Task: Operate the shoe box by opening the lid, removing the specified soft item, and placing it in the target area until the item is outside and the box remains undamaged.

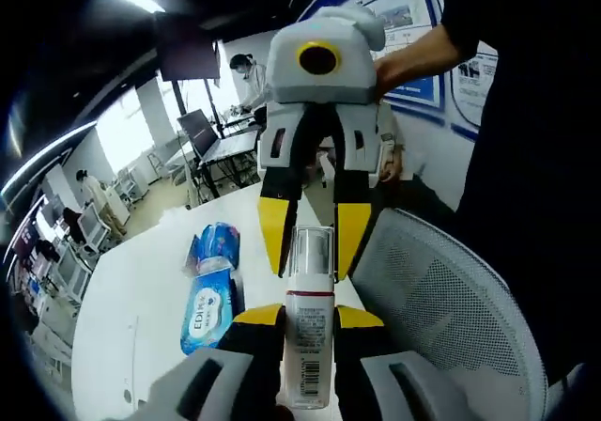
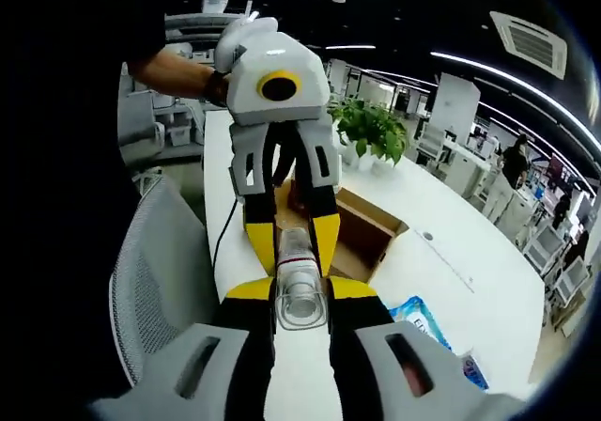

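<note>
Both tools gripping one clear bottle [image 1: 308,332] between them above the desk [image 1: 141,318]; risking dropping through uneven release.

Bottle [image 1: 309,336] between both tools' jaws

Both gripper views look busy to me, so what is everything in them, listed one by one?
Clear plastic bottle with white label: one, clamped at both ends between the two tools.
Blue wet-wipe packs: two, blue, on the white table.
Brown cardboard shoe box: one, open, on the table behind the bottle.
Green potted plant: one, beyond the box.
Grey mesh chair: one, beside the table.
Left tool: one, yellow-tipped, shut on the bottle.
Right tool: one, yellow-tipped, shut on the bottle.
</note>
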`<action>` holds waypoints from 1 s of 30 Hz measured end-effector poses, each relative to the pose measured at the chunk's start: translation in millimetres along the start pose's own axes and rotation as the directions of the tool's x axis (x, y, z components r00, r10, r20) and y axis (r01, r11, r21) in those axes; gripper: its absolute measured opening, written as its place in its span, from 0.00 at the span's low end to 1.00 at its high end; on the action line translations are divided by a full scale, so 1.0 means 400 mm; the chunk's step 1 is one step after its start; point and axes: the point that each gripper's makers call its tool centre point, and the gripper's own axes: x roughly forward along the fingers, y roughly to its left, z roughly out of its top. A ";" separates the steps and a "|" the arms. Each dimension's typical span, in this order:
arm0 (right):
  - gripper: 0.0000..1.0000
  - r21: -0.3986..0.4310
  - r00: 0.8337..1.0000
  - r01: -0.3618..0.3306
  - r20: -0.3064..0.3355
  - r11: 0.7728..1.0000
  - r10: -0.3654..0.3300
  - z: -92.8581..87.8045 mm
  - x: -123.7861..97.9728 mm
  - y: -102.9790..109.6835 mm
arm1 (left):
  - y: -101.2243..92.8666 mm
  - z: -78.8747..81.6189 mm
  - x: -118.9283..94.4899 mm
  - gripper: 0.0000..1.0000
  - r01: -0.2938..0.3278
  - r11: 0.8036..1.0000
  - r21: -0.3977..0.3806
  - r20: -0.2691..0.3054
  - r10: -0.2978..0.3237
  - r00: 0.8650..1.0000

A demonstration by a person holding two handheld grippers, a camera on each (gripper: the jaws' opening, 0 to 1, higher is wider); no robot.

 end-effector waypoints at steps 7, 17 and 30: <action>0.18 -0.088 0.995 -0.059 -0.083 0.994 0.052 -0.019 0.006 0.016 | -0.015 -0.009 0.020 0.19 0.024 1.000 0.013 -0.027 -0.023 0.999; 0.18 -0.106 0.991 -0.076 -0.122 0.991 0.063 -0.054 0.001 0.016 | -0.019 0.008 0.018 0.19 0.040 0.999 -0.033 0.013 -0.039 0.999; 0.19 0.004 0.999 -0.043 0.014 0.999 0.043 -0.024 -0.022 -0.004 | -0.009 0.056 -0.009 0.18 0.050 0.996 -0.076 0.108 -0.041 0.993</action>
